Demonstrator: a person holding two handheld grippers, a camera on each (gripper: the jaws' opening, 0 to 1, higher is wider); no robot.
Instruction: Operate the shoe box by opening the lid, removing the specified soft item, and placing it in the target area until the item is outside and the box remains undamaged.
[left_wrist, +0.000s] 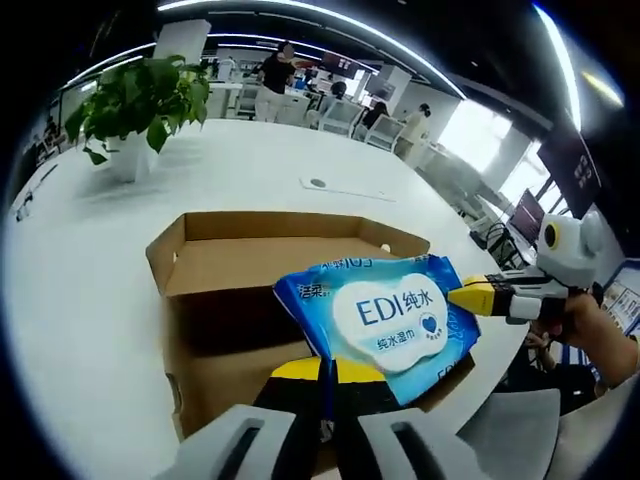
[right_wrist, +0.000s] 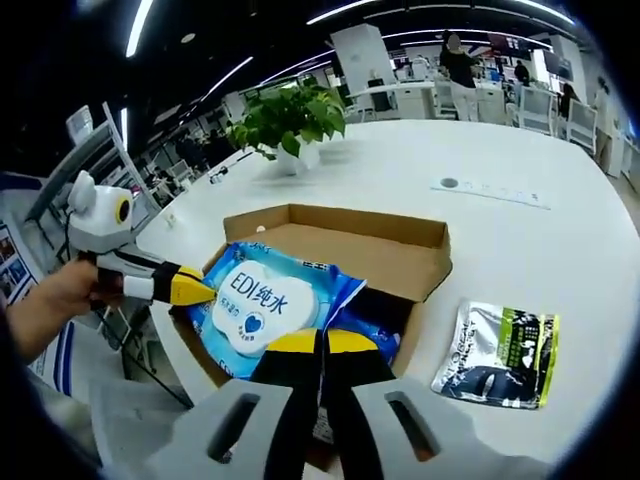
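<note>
Both our grippers, left (left_wrist: 330, 372) and right (right_wrist: 322, 345), pinch the wipes pack (left_wrist: 385, 320) closed-fingered above the open shoe box (left_wrist: 250, 262). It looks soft, light and slick, so we'd judge its sealed edges the safest hold.

Potted plant (right_wrist: 290, 120) stands far across my white table (right_wrist: 560, 230); dark foil pouch (right_wrist: 497, 355) lies flat nearby.

Counter (left_wrist: 300, 160): broad, white, curved at its edge.
Plant (left_wrist: 140, 95): leafy green, in a white pot on the counter.
Ceiling: dark, crossed by long curved light strips (right_wrist: 140, 25).
Windows (left_wrist: 500, 150): bright daylight along one side.
Far end: white desks, office chairs (left_wrist: 340, 115), people standing and seated.
</note>
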